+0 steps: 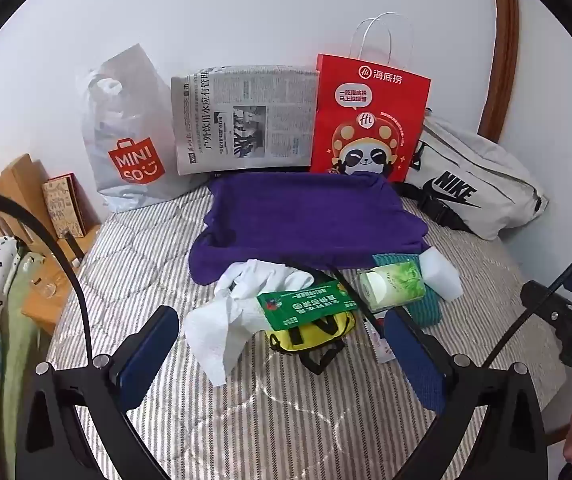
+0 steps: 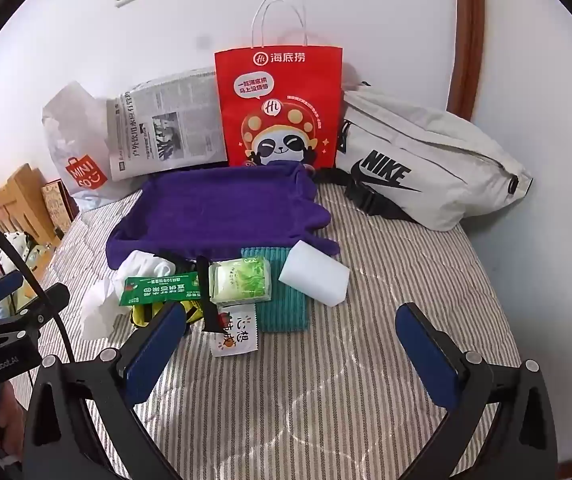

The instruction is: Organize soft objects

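A striped bed cover (image 1: 286,420) fills the foreground, seen from two hand-held grippers that both tilt downward toward it. The left gripper (image 1: 282,344) has its blue-padded jaws spread wide with nothing between them, hovering just in front of a small heap of soft things. The right gripper (image 2: 290,340) is likewise spread wide and empty, over bare cover to the right of the heap. In the heap lie a crumpled white cloth (image 1: 242,300), a green packet (image 1: 306,306) resting on a yellow pouch (image 1: 314,334) with black straps, a green tissue pack (image 2: 240,282) lying on a teal ribbed cloth (image 2: 286,312), a white foam block (image 2: 313,274) just beside it, and a small white card (image 2: 234,338) whose print is too small to read surely. Directly behind the heap sits a purple towel (image 2: 214,212), draped into a tray-like shape. Against the white wall stand a Miniso plastic bag (image 1: 130,140), a newspaper (image 1: 242,120), a red paper bag (image 2: 280,108) with a panda, and a pale Nike waist bag (image 2: 426,164).
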`<action>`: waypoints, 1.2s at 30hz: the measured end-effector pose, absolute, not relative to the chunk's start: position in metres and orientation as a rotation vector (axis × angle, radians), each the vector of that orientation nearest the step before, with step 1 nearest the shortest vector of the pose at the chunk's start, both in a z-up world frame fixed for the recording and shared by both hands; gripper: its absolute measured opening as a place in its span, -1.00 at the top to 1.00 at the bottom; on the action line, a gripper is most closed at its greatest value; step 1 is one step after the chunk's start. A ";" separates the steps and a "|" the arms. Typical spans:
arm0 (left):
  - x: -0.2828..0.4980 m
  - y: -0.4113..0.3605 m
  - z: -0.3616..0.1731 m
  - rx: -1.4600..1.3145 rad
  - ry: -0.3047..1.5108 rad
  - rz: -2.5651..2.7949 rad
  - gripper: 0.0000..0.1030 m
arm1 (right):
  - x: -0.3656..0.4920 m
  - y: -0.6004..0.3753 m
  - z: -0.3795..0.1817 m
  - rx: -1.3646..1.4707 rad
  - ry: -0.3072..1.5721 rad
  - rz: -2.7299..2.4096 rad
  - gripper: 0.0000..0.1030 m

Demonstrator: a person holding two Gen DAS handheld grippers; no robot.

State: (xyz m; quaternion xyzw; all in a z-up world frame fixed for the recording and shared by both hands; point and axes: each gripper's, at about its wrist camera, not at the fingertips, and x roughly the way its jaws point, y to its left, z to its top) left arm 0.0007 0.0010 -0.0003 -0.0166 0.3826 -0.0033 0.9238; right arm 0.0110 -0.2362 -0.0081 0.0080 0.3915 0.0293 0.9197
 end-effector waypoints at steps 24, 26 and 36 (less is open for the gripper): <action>-0.011 -0.003 0.008 -0.010 0.766 -0.020 -1.00 | -0.001 -0.227 0.000 -0.001 0.786 0.084 -1.00; -0.012 -0.003 0.007 -0.007 0.763 -0.016 -1.00 | -0.002 -0.228 0.000 -0.001 0.784 0.085 -1.00; -0.014 -0.003 0.007 -0.001 0.764 -0.016 -1.00 | -0.004 -0.227 0.002 -0.007 0.779 0.087 -1.00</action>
